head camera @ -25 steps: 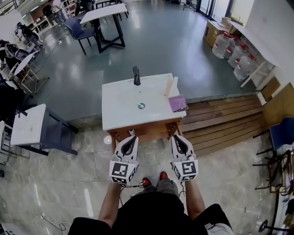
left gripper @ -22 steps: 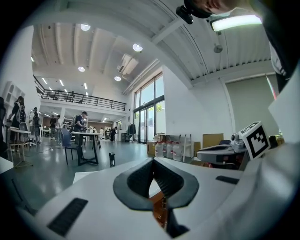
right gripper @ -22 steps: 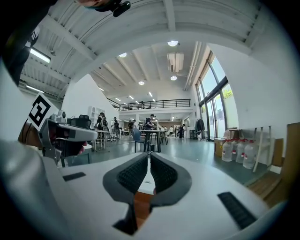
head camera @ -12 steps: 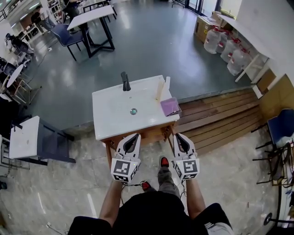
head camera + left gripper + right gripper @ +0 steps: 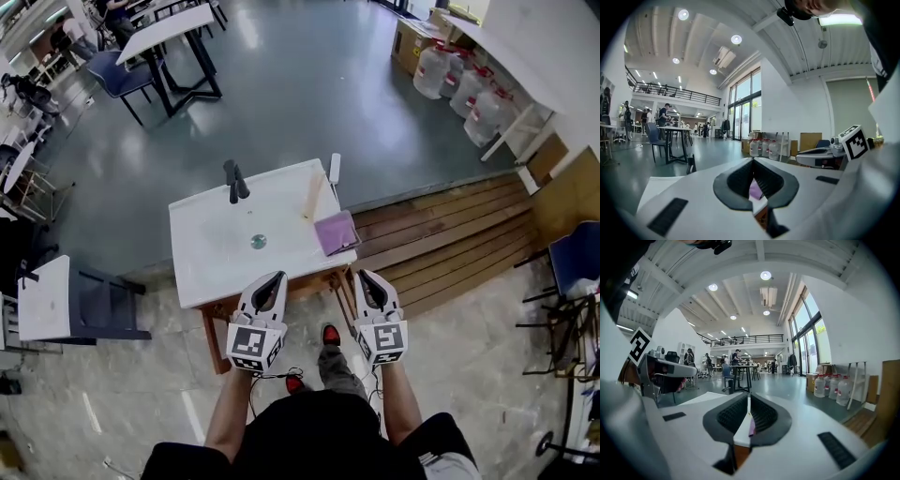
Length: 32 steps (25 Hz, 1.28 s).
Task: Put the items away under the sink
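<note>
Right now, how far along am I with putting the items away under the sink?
Done: nothing visibly; the purple cloth, wooden stick and white item lie on the sink top. In hand: nothing; the left gripper and right gripper are shut and empty, held short of the sink. Left: moving all three underneath.

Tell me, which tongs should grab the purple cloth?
The right tongs, probably: the purple cloth lies at the right edge of the sink top, nearer them than the left tongs.
</note>
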Motion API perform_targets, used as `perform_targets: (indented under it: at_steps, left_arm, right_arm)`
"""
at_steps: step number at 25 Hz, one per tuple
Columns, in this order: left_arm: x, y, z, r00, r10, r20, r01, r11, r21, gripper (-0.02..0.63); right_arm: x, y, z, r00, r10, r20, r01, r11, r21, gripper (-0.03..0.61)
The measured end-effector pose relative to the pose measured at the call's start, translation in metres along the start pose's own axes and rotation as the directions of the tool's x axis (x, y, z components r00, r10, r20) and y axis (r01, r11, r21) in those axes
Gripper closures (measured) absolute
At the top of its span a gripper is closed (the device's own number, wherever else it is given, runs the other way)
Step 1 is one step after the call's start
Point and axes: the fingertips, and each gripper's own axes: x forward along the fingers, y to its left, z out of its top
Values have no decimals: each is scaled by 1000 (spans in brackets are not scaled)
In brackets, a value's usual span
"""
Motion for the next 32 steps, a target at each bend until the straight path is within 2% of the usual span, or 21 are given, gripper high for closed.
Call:
perform_targets:
  at_steps: [8,16,23,32]
  left_arm:
    - [66,-1,-29,997,-10,-72,7,999,-40,607]
    - [121,7,-59,991,-10,-134,0,997,-74,607]
    - [147,14,-85,982,13,-186,-30,995,-94,607]
    - [161,25,-101,974,45,-224,-70,992,-105,607]
  right_arm:
    - [43,-44,-35,996,19,-85,-18,1000,12,535]
    - [88,-66,-73,984,63,-164,-53,997,61,535]
    - [114,-76,-106,973,110,-202,-93,991,92,535]
    - [143,-81,-136,956,153,-249,-126,985,121,534]
